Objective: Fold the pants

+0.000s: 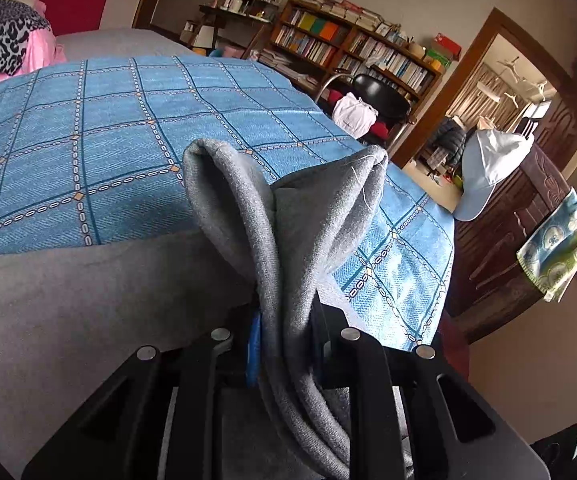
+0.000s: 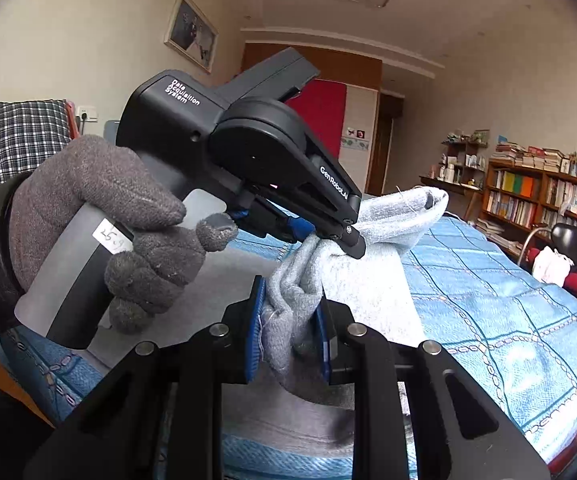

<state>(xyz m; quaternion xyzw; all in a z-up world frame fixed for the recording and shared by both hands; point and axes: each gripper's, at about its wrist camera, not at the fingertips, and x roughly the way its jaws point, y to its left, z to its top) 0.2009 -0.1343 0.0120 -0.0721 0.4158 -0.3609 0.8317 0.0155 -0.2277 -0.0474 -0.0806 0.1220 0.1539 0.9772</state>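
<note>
The grey pants (image 1: 88, 300) lie on a bed with a blue checked cover (image 1: 88, 140). My left gripper (image 1: 284, 344) is shut on a bunched edge of the grey pants, and a loop of cloth (image 1: 248, 208) stands up above its jaws. In the right wrist view my right gripper (image 2: 290, 328) is shut on another fold of the pants (image 2: 368, 280) between its blue pads (image 2: 257, 328). The left gripper (image 2: 340, 236), held by a hand in a grey glove (image 2: 120, 216), grips the same cloth just beyond and above the right one.
A dark wooden footboard (image 1: 508, 240) with a pale blue cap (image 1: 484, 168) and a patterned towel (image 1: 556, 252) stands at the bed's far right. Bookshelves (image 1: 348, 48), a black chair (image 1: 380, 96) and an open doorway (image 1: 488, 112) lie beyond. Pink and leopard-print cloth (image 1: 4, 44) sits at far left.
</note>
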